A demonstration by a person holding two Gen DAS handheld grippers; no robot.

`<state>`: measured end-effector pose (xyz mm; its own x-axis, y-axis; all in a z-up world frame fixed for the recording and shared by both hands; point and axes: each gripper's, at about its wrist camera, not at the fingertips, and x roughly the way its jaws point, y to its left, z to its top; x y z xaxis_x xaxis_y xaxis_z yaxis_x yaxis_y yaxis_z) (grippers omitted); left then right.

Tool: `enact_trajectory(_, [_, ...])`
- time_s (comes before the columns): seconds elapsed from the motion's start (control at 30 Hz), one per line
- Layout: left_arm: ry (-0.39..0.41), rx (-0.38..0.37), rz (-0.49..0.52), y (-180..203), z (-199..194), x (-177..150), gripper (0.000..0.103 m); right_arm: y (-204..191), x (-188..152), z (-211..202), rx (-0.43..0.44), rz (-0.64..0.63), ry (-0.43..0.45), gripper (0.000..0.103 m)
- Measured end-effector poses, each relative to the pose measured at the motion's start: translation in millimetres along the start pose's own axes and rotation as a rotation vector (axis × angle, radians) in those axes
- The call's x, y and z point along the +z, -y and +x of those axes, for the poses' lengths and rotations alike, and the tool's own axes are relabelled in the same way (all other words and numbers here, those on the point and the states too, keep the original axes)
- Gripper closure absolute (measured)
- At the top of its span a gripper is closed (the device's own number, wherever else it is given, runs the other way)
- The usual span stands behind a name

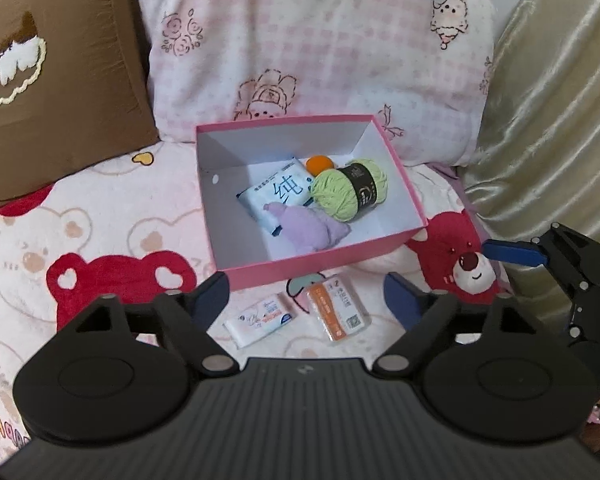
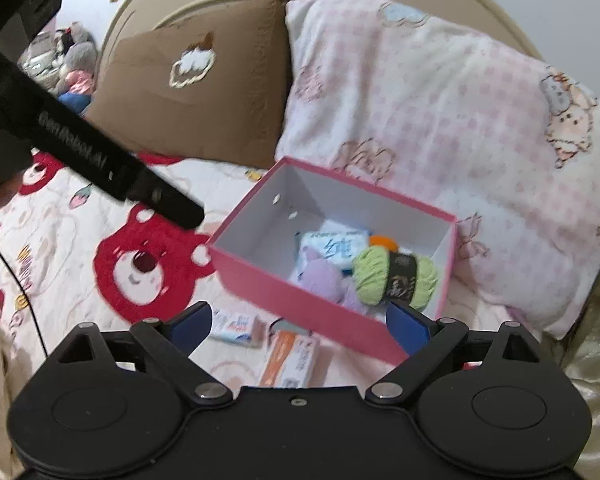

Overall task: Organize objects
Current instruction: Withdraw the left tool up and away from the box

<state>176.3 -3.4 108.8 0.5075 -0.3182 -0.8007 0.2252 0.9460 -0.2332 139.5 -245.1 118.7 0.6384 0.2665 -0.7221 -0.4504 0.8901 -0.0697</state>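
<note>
A pink box (image 1: 324, 262) (image 2: 260, 276) lies open on the bed. Inside it are a green yarn ball (image 1: 350, 188) (image 2: 396, 276), a purple plush (image 1: 312, 228) (image 2: 320, 280), a white-blue tissue pack (image 1: 276, 192) (image 2: 332, 246) and an orange ball (image 1: 319, 165) (image 2: 384, 242). In front of the box lie a small white tissue pack (image 1: 260, 318) (image 2: 236, 326) and an orange-white packet (image 1: 338, 310) (image 2: 292, 360). My left gripper (image 1: 306, 298) hangs open above these two, nothing between its fingers. My right gripper (image 2: 298, 324) is open too, over the box's near wall.
A brown pillow (image 1: 56, 92) (image 2: 196, 92) and a pink checked pillow (image 1: 320, 48) (image 2: 440, 112) lean behind the box. The bear-print blanket (image 1: 100, 232) (image 2: 100, 240) spreads to the left. A shiny beige curtain (image 1: 552, 100) hangs on the right. The right gripper's body (image 1: 572, 264) shows at the left view's edge.
</note>
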Motion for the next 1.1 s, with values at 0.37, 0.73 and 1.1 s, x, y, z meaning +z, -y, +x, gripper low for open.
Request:
enact_trajectory(0.37, [-0.054, -0.027, -0.033, -18, 0, -26, 0.005, -19, -10, 1, 0.088, -0.011, -0.044, 0.007])
enact_trajectory(0.73, [-0.090, -0.029, -0.063, -37, 19, -52, 0.005, -41, -24, 11, 0.161, -0.040, -0.061, 0.007])
enact_trajectory(1.1, [-0.058, -0.059, -0.077, -42, 29, -79, 0.005, -61, -35, 27, 0.177, -0.096, -0.003, 0.007])
